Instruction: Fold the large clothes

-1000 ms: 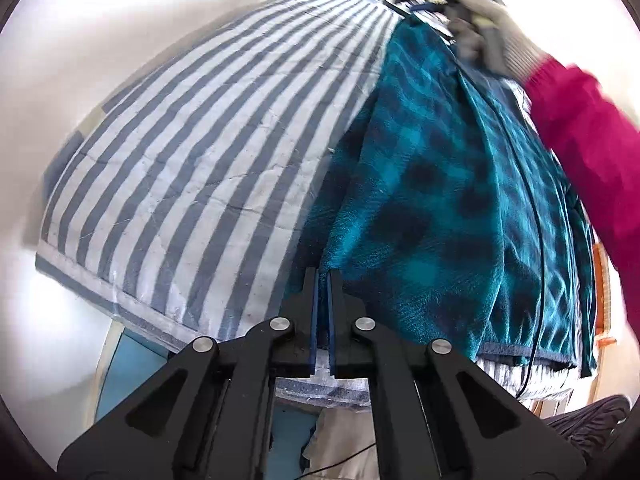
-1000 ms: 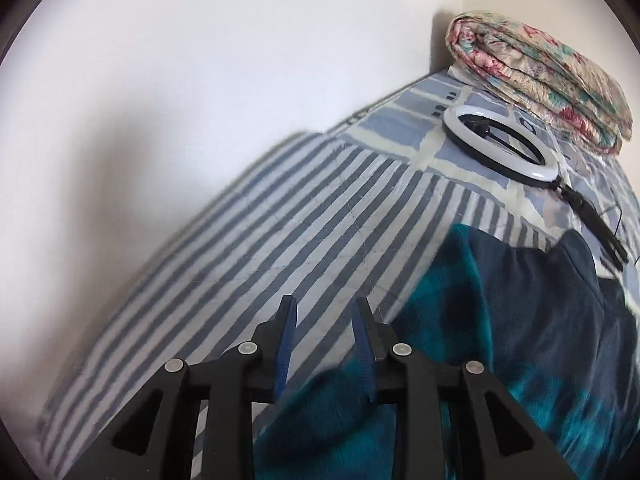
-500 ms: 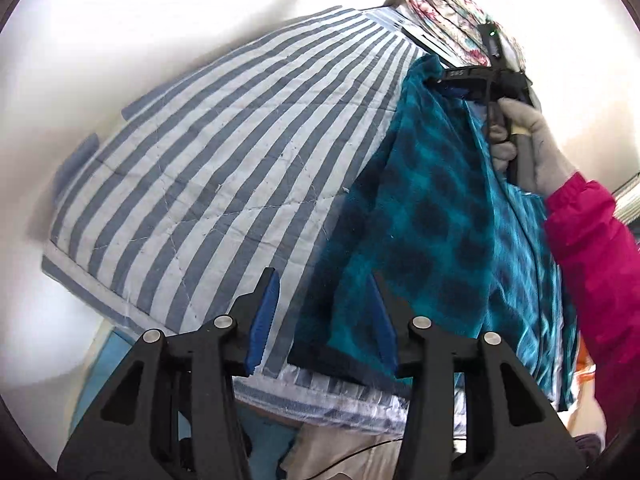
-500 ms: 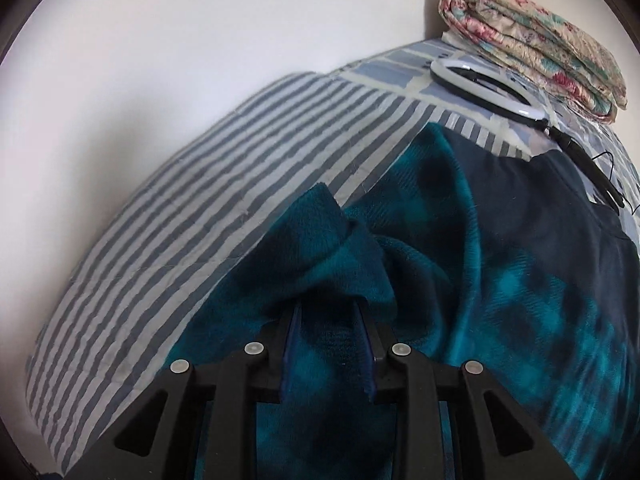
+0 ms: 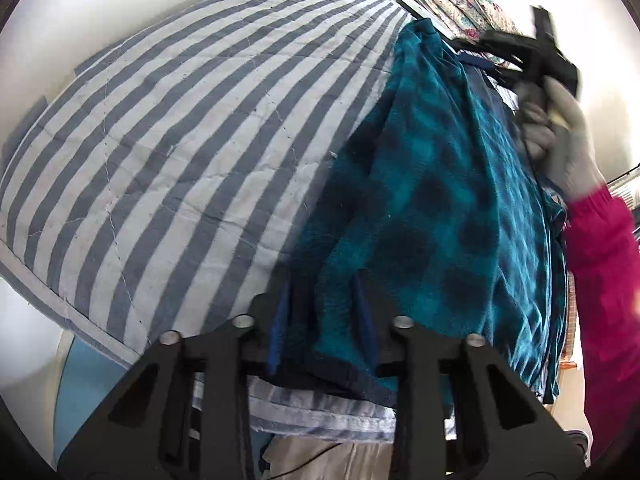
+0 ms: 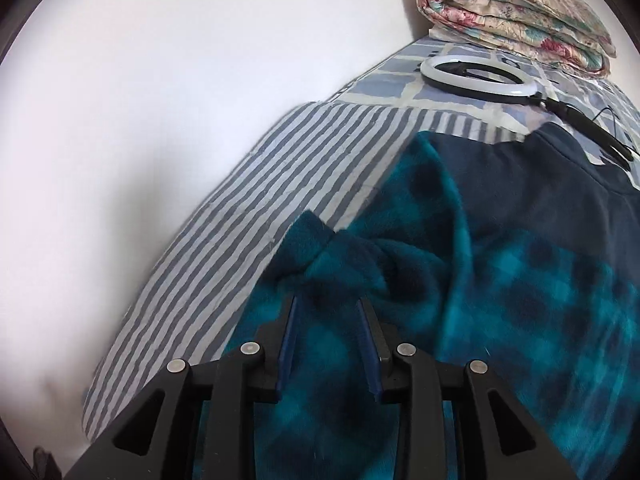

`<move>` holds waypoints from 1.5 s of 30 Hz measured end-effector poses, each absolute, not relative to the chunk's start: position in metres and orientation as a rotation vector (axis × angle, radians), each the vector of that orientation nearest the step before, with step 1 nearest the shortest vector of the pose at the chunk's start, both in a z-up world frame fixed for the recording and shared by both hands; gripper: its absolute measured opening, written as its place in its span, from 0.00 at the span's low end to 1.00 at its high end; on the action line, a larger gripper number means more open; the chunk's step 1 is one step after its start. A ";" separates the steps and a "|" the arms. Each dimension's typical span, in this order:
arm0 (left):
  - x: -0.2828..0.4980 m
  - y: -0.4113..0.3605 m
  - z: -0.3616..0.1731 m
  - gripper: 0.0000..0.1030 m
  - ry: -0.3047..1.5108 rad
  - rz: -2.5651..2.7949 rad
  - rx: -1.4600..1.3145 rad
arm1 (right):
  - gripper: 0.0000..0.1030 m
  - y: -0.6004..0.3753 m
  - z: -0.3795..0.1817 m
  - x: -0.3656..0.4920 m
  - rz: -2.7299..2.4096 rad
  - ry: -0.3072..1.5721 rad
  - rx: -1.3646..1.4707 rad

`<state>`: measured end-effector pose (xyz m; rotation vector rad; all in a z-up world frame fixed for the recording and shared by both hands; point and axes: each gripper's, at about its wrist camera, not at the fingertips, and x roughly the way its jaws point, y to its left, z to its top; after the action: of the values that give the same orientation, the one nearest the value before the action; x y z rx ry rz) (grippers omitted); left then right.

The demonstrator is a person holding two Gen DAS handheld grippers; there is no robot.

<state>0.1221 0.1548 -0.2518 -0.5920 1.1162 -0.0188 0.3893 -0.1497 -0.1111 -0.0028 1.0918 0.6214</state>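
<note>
A teal and black plaid fleece garment [image 5: 420, 200] lies lengthwise on the striped bed cover [image 5: 180, 140]. My left gripper [image 5: 323, 316] straddles its near hem corner, the jaws closing, with the fleece lying flat between the pads. In the right wrist view the garment [image 6: 520, 280] shows its navy lining [image 6: 520, 184] near the collar. A sleeve fold is bunched just beyond my right gripper [image 6: 327, 332], whose jaws are opening with fleece between them. The left wrist view shows the right gripper [image 5: 532, 52] held by a gloved hand [image 5: 560, 132] over the far end.
A folded floral quilt [image 6: 516, 16] and a ring light [image 6: 478, 76] with its cable lie at the head of the bed. A white wall runs along the bed's left side. A pink sleeve [image 5: 600, 280] fills the right edge. The bed's near edge drops off below the hem.
The left gripper went from shut beside the hem to spread over its corner. The right gripper carried the sleeve fold from the striped cover onto the garment's body.
</note>
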 end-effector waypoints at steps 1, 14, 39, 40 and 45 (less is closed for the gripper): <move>0.122 0.156 -0.252 0.21 1.114 -0.020 -0.596 | 0.31 -0.154 -0.107 0.380 0.628 1.091 -0.011; 0.121 0.156 -0.246 0.38 1.061 0.048 -0.558 | 0.30 -0.155 -0.143 0.312 0.632 1.213 -0.133; 0.117 0.093 -0.189 0.03 0.903 -0.112 -0.395 | 0.69 -0.070 -0.130 0.278 0.571 1.383 -0.141; 0.116 0.090 -0.188 0.03 0.902 -0.120 -0.381 | 0.69 -0.063 -0.134 0.276 0.562 1.386 -0.175; 0.116 0.067 -0.185 0.03 0.905 -0.136 -0.308 | 0.46 -0.046 -0.150 0.265 0.482 1.361 -0.346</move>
<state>0.1157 0.0670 -0.1855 -0.3081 0.9047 -0.1364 0.2651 -0.0461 -0.1495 -0.3459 1.3609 0.4821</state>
